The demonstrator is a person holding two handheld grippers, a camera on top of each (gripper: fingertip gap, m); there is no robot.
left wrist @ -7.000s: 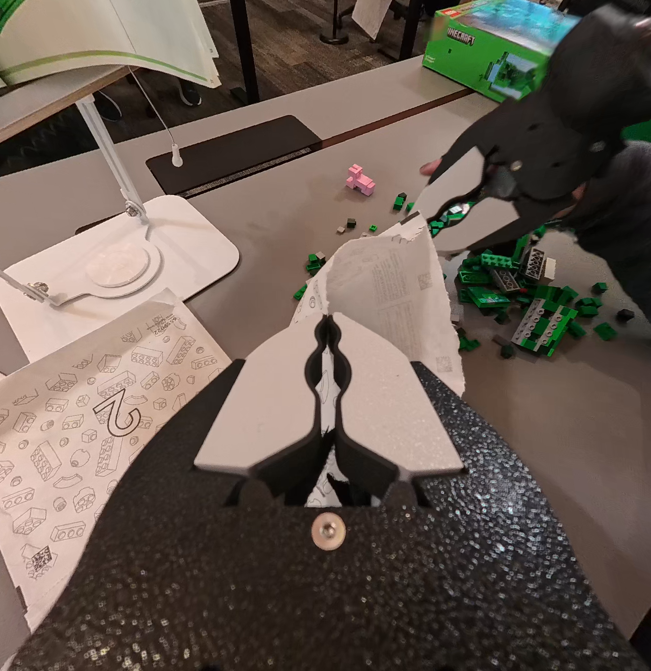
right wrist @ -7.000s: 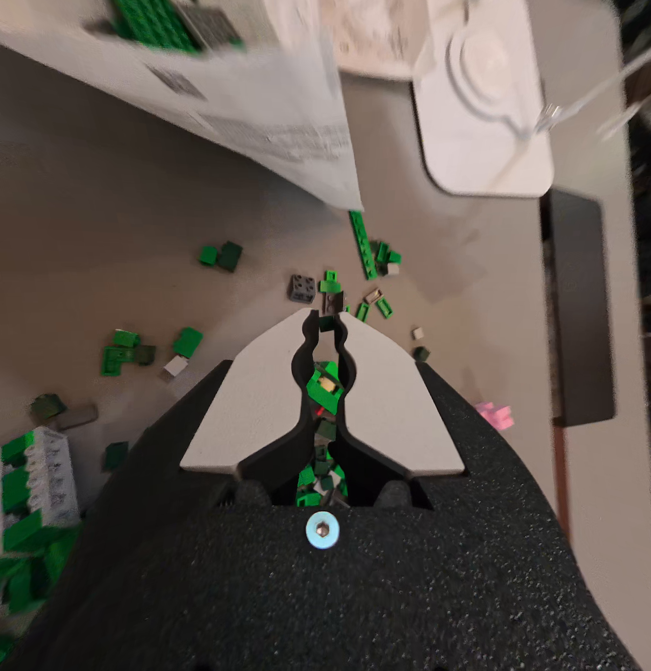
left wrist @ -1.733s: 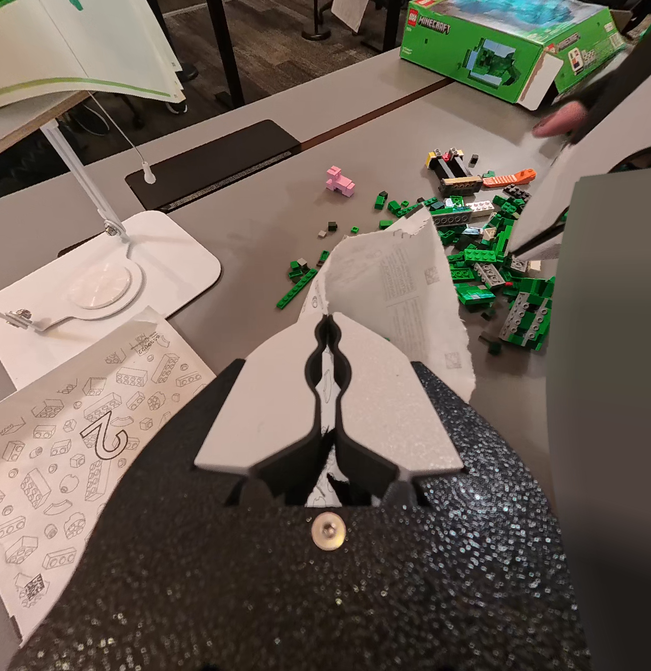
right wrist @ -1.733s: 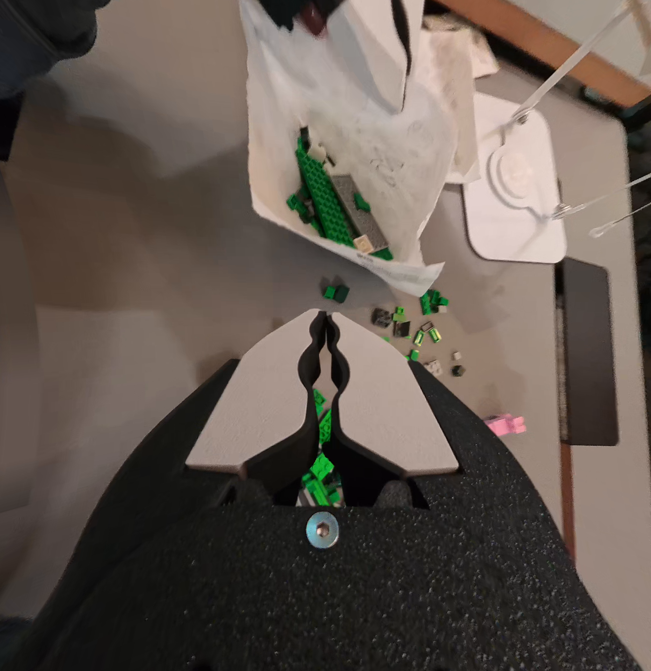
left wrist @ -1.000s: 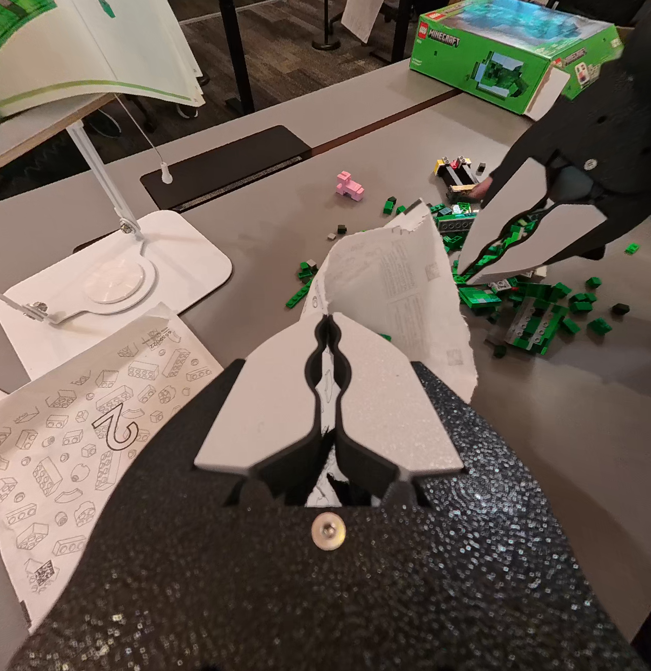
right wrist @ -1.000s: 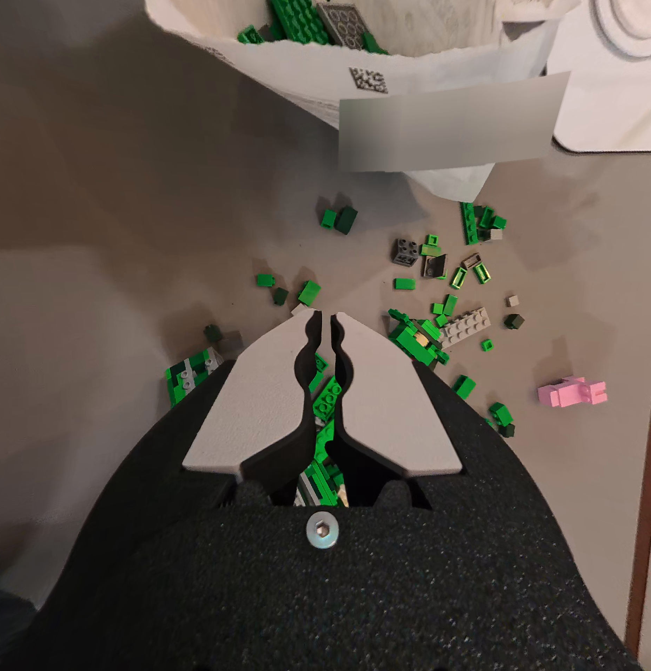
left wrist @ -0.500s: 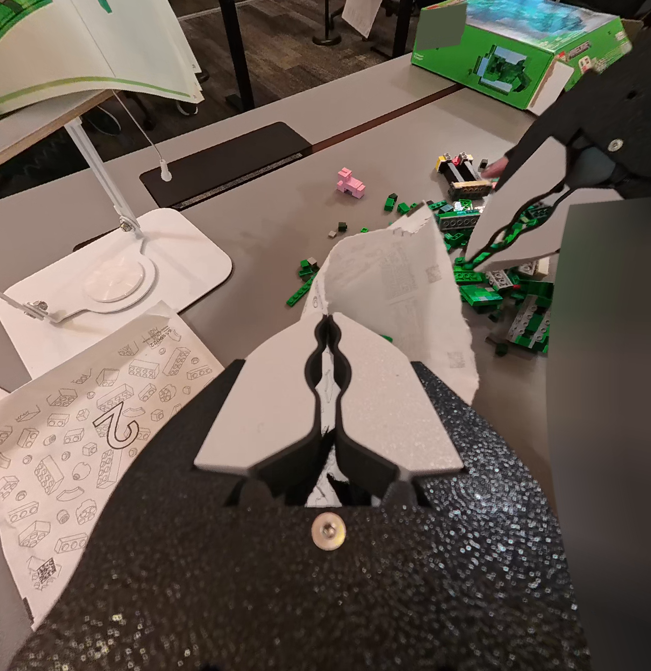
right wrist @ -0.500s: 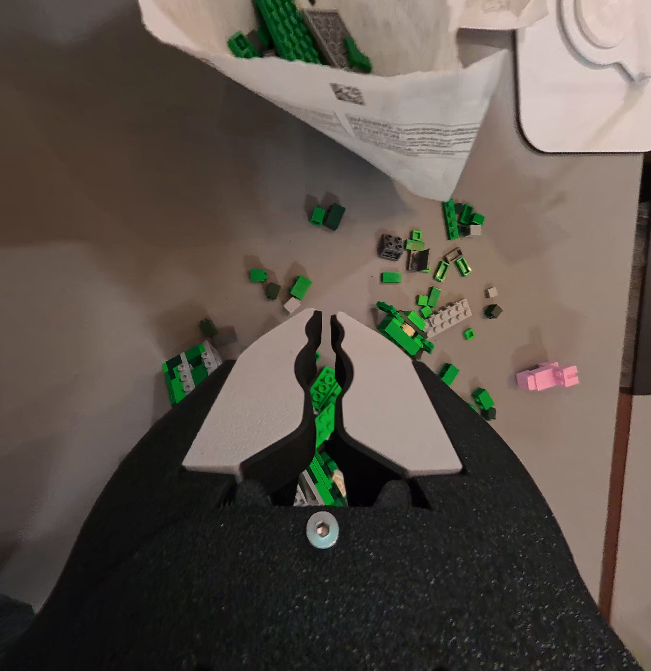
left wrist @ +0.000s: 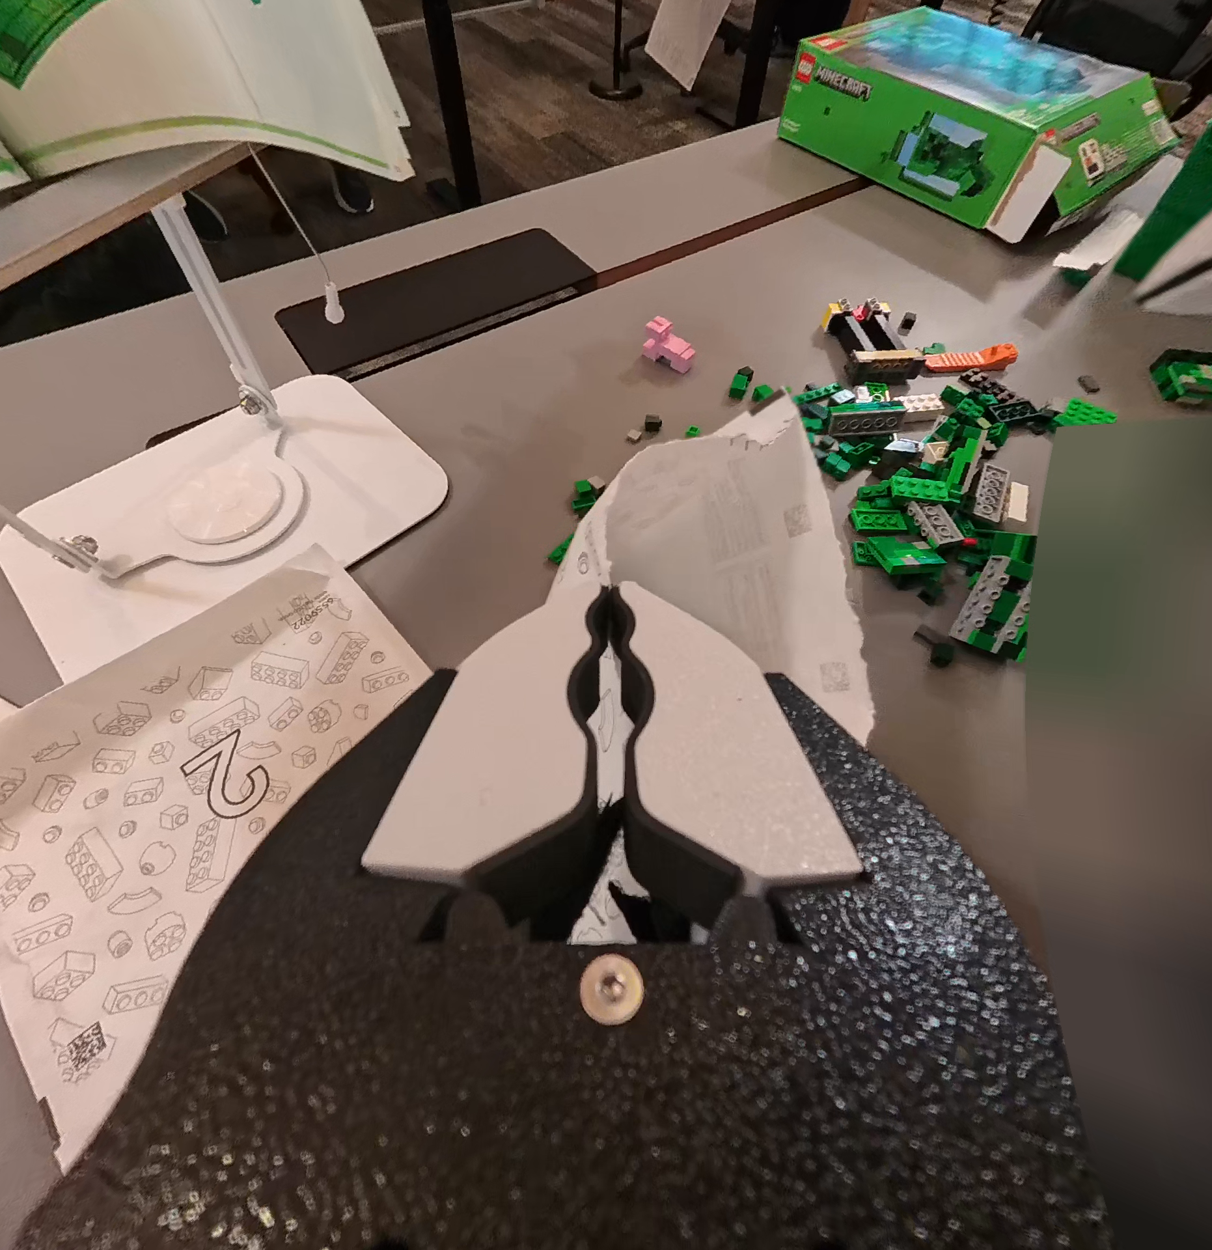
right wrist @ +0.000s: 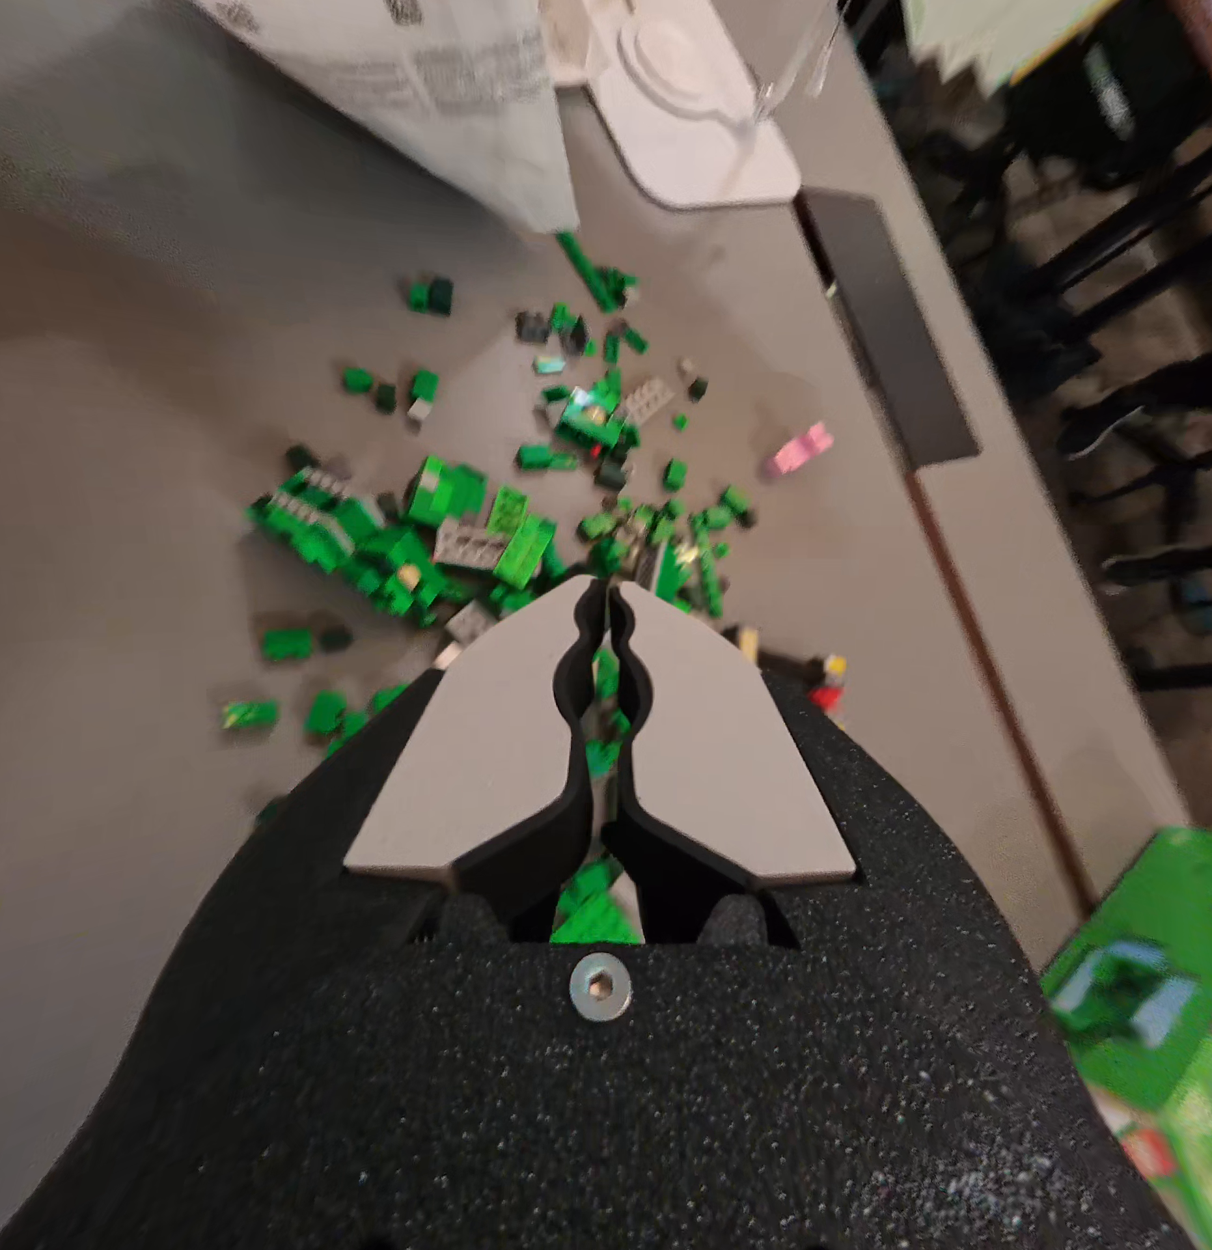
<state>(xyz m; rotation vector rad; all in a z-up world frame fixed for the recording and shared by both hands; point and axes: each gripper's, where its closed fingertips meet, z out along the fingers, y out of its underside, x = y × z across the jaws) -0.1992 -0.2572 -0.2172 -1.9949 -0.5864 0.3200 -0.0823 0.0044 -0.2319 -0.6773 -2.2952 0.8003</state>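
My left gripper (left wrist: 610, 594) is shut on a torn-open white paper bag (left wrist: 718, 541) and holds it above the grey table, mouth towards a pile of green and grey toy bricks (left wrist: 941, 514). The bag's lower corner shows in the blurred right wrist view (right wrist: 468, 122). My right gripper (right wrist: 604, 587) is shut and empty, hovering above the near edge of the brick pile (right wrist: 414, 541). A small pink brick figure (left wrist: 667, 345) stands apart from the pile; it also shows in the right wrist view (right wrist: 799, 450).
A second printed paper bag (left wrist: 150, 764) lies flat at the left by a white stand base (left wrist: 218, 487) that holds an open booklet (left wrist: 184, 74). A green toy box (left wrist: 962, 115) lies at the far right. An orange tool (left wrist: 972, 356) lies beyond the pile. My right fingertips sit around 30 cm from my left ones. To the small pink brick figure (left wrist: 667, 345): right tips about 25 cm, left tips about 30 cm. Look for it in the right wrist view (right wrist: 795, 444) too.
My right gripper has pulled back and swung away from the pile, so it no longer shows in the left wrist view. My left gripper still holds the bag in the same place.
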